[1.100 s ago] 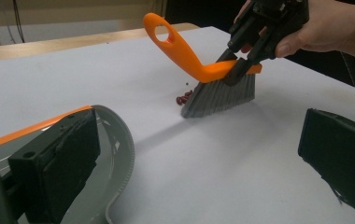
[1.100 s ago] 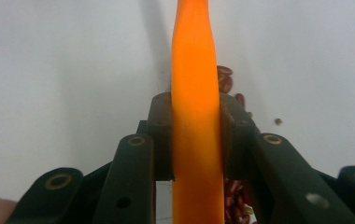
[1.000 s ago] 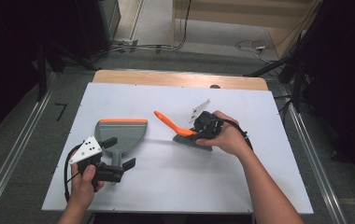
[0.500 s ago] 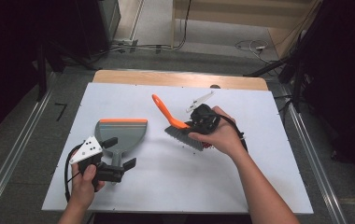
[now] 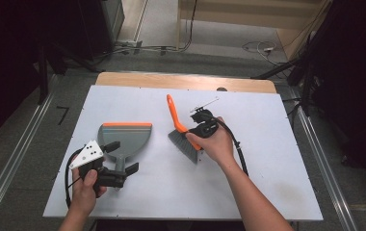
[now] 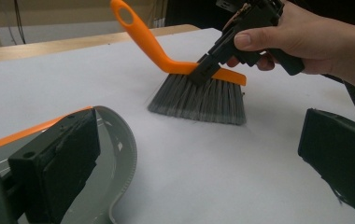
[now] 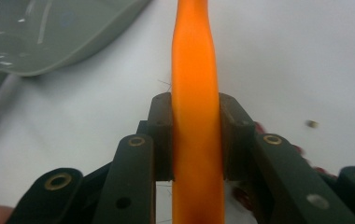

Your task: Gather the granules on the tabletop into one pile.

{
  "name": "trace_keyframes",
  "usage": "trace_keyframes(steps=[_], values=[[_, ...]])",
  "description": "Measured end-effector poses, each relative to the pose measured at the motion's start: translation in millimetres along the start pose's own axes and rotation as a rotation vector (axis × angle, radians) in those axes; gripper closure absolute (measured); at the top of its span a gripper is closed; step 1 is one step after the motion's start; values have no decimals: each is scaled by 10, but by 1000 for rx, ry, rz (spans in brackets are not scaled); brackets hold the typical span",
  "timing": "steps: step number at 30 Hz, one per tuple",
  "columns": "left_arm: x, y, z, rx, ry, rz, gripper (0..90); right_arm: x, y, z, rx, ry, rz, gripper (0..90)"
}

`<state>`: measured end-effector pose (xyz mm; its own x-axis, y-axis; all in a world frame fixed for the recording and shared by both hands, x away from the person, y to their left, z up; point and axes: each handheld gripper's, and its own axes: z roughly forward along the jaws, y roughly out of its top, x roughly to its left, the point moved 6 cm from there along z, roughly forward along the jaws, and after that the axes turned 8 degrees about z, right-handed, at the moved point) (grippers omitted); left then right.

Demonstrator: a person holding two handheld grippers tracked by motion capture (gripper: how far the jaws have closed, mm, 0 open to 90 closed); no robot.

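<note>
So the setup is a white table (image 5: 267, 192) with a grey dustpan (image 5: 123, 139) sitting left of centre, orange strip along its front lip, handle pointing back toward the person. The left gripper (image 5: 123, 156) is down at that handle with its jaws spread wide on either side of it, not closed on anything. In the left gripper view the two black pads stand far apart, with the dustpan's rim (image 6: 119, 154) curving by the left one.

To the right of the pan, a bit apart from it, is the hand brush (image 5: 183, 130): orange handle with a hanging hole at the tip, grey bristles. The right gripper (image 5: 195, 137) has its jaws clamped on the orange handle just above the bristle block, and the right gripper view shows the handle (image 7: 196, 116) squeezed between both pads. The bristles (image 6: 199, 100) look like they're touching the tabletop, with the handle tilted up and away.

My read: this is the getting-ready part of a sweep-into-the-pan job. Brush is in hand, pan isn't. Next thing it calls for is closing the left jaws on the pan handle to steady it, then dragging the bristles toward the orange lip. There's a tiny speck (image 7: 311, 123) on the table in the right gripper view, could be a crumb, too small to tell.

No brand, label or writing I can read on anything.
</note>
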<state>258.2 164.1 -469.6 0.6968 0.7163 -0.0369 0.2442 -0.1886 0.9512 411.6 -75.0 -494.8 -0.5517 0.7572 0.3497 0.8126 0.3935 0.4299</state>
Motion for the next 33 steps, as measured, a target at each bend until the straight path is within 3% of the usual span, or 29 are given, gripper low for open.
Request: trace_keyframes(steps=[7,19,29,33], values=[[-18,3,13,5,-2,6,0,-206,-46,-127,-22,-52,66,690],[-26,-2,26,6,-3,5,0,-356,-123,-245,-44,-91,89,690],[-30,-1,30,7,-4,6,0,-328,-121,-357,-79,-78,54,689],[-36,-3,38,8,-8,9,0,-280,-121,-405,-90,-57,7,689]])
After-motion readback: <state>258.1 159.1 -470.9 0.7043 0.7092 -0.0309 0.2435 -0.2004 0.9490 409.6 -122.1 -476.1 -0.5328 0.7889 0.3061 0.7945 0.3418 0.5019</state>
